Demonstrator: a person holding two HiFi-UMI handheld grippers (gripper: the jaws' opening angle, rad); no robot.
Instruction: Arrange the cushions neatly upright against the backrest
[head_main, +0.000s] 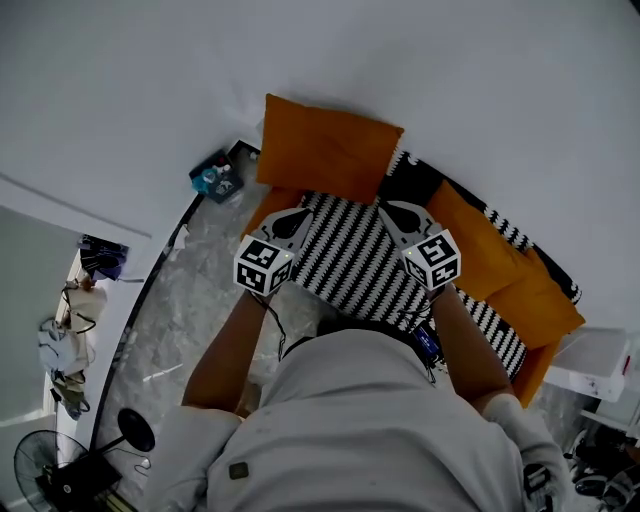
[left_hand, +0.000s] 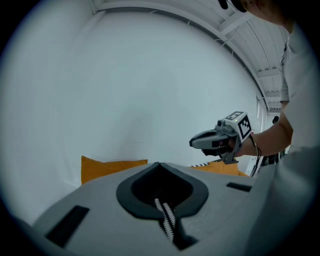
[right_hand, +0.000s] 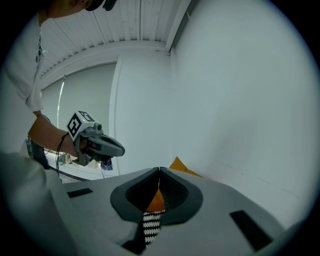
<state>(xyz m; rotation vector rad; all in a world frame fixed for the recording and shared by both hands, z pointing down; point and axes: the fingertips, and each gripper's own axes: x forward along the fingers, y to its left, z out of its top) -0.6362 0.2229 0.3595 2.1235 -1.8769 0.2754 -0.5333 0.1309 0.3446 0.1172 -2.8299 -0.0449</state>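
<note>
Head view: I have the striped cushion (head_main: 345, 260) pinched near its two far corners, the left gripper (head_main: 293, 222) on one and the right gripper (head_main: 403, 218) on the other. It hangs spread between them over the sofa (head_main: 538, 375). One orange cushion (head_main: 325, 148) stands upright at the back against the wall (head_main: 450, 80). More orange cushions (head_main: 500, 265) lie slumped along the seat to my right.

Left gripper view: my jaws are shut tight, with only a thin fold of striped fabric coming out between them. The top edge of the upright cushion shows beyond. The right gripper sits across from me at about the same height.

Right gripper view: these jaws are closed on the striped edge too. A bit of orange shows in the throat above the fabric. I cannot tell whether it belongs to this cushion or to one behind it.

As I judge it, the step in hand is carrying the striped cushion to the back. Both grips are on thin cloth, not on the stuffing, so I should move smoothly, since a jerk could pull the edge out. I would hold the two grippers level so the cushion does not twist. I would set its bottom edge on the seat beside the upright cushion first, then tip the top against the back. Neither jaw should open until it leans there by itself.
</note>
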